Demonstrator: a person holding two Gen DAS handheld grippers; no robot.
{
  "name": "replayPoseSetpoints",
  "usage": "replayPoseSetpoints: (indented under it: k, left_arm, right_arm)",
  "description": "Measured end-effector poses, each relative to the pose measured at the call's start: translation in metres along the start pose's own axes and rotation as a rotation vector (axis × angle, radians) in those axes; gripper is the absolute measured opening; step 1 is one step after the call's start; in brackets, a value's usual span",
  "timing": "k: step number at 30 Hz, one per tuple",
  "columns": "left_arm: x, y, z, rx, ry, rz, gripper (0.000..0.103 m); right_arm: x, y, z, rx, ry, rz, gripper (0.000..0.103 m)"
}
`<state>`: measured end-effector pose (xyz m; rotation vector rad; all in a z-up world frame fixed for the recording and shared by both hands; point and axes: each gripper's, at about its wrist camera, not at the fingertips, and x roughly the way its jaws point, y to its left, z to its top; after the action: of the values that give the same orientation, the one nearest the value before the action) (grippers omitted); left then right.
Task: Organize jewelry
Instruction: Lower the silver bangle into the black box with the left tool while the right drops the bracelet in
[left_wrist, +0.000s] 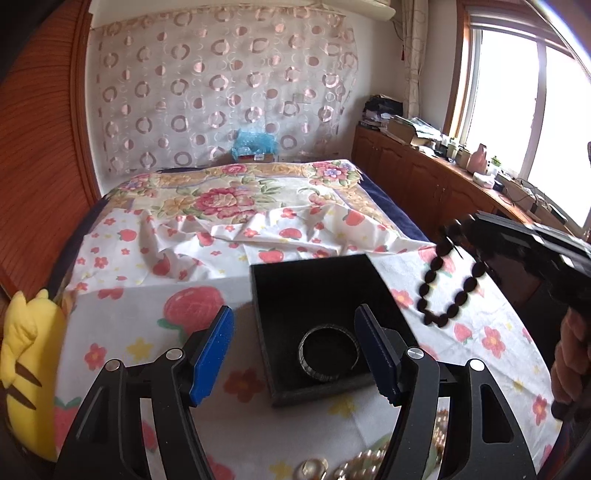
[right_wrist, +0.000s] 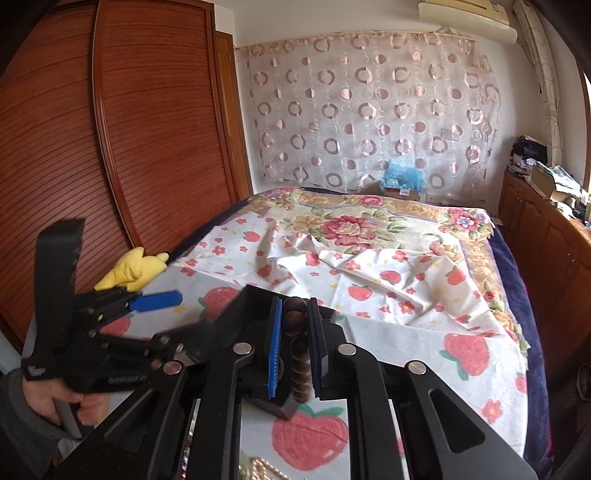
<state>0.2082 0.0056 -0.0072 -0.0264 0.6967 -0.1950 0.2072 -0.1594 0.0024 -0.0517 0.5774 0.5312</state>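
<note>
My left tongs (left_wrist: 295, 354) gape empty over the black box (left_wrist: 325, 295) holding a bangle (left_wrist: 328, 354); right tongs (right_wrist: 295, 347) grip the dark bead bracelet (left_wrist: 448, 280).

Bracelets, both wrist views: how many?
2. A silver bangle lies inside the black box. A dark beaded bracelet hangs clamped in the right hand-held gripper, to the right of the box. Pearl-like beads at the bottom edge may hide more.
</note>
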Motion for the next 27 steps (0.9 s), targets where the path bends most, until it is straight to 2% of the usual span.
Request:
replayPoseSetpoints:
  k: [3,13,15,16,17,18,22,27]
  left_arm:
    - [-0.011,0.007,-0.014,0.001,0.004,0.014,0.065]
    - [-0.032,0.019,-0.064,-0.012,0.035,-0.011,0.065]
    - [-0.036,0.018,-0.071,-0.015,0.037,-0.020,0.065]
    - [-0.038,0.018,-0.073,-0.013,0.038,-0.022,0.065]
    - [-0.039,0.016,-0.076,-0.008,0.039,-0.023,0.065]
    - [-0.041,0.014,-0.078,-0.003,0.039,-0.024,0.065]
    - [-0.048,0.006,-0.087,0.006,0.042,-0.047,0.065]
    - [-0.056,-0.004,-0.102,0.030,0.046,-0.051,0.065]
  right_arm:
    - [0.011,0.006,0.003,0.004,0.001,0.013,0.015]
    - [0.049,0.012,-0.005,0.007,0.068,-0.009,0.016]
    - [0.050,0.012,-0.005,0.010,0.065,-0.003,0.016]
    - [0.050,0.012,-0.005,0.011,0.068,-0.002,0.020]
    - [0.050,0.011,-0.005,0.014,0.073,-0.003,0.032]
    - [0.049,0.010,-0.006,0.015,0.071,0.000,0.034]
    - [0.035,0.010,-0.018,0.003,0.071,-0.006,0.034]
    - [0.011,0.007,-0.050,0.004,0.093,-0.025,0.034]
